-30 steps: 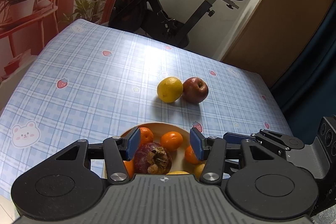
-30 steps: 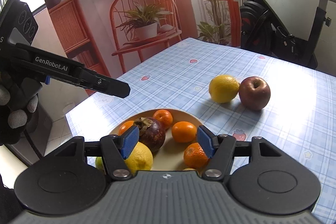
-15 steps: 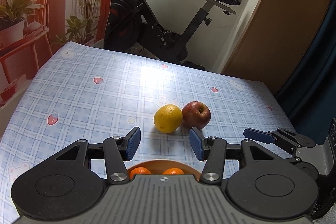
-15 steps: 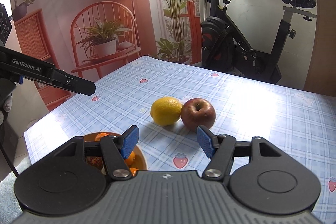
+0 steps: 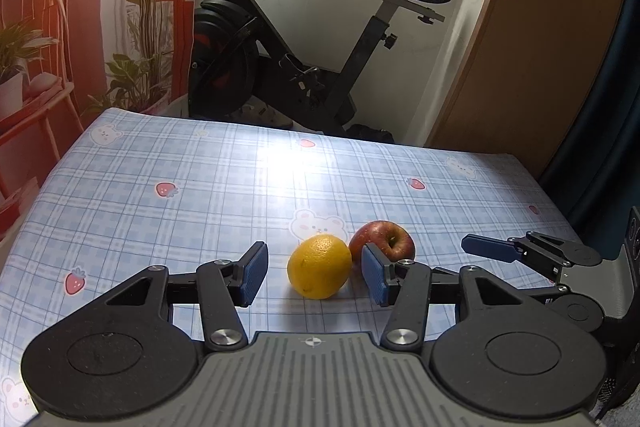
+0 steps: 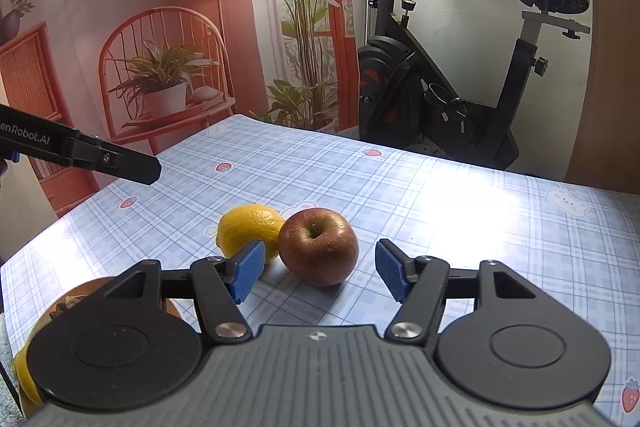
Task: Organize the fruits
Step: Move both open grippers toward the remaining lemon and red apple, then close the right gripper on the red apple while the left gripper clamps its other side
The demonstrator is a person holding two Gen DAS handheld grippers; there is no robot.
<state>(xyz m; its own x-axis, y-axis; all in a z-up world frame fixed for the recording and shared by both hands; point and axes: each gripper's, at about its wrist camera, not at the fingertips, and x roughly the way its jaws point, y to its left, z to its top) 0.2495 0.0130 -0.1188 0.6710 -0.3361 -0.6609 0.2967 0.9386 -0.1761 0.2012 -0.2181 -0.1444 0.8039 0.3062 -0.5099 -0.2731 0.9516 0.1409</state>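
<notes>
Two loose fruits on the table with the blue-and-white checked cloth with strawberry and bear prints point(image 5: 200, 195): a yellow, pebbly-skinned, slightly oval lemon point(image 5: 319, 266) and a dark red round apple with yellowish flecks point(image 6: 318, 247). They sit touching, lemon left of apple in both wrist views, roughly mid-table toward the near side.

Apple is upright, stem dimple facing up and a bit toward the right wrist camera; short stem visible in the hollow. Lemon lies on its side, long axis roughly level, running left-right in the right wrist view; can't tell which end is the stem end.

Left gripper point(image 5: 314, 277): jaws part open, blue pads either side of the lemon in view, with a gap on both sides, nothing held. Right gripper point(image 6: 320, 271): jaws part open, apple framed between the pads, not touching, nothing held.

Tan plate of fruit point(image 6: 90, 287) at lower left of the right wrist view, mostly hidden behind the gripper body. Black exercise bike point(image 5: 280, 67) stands past the table's far edge.
</notes>
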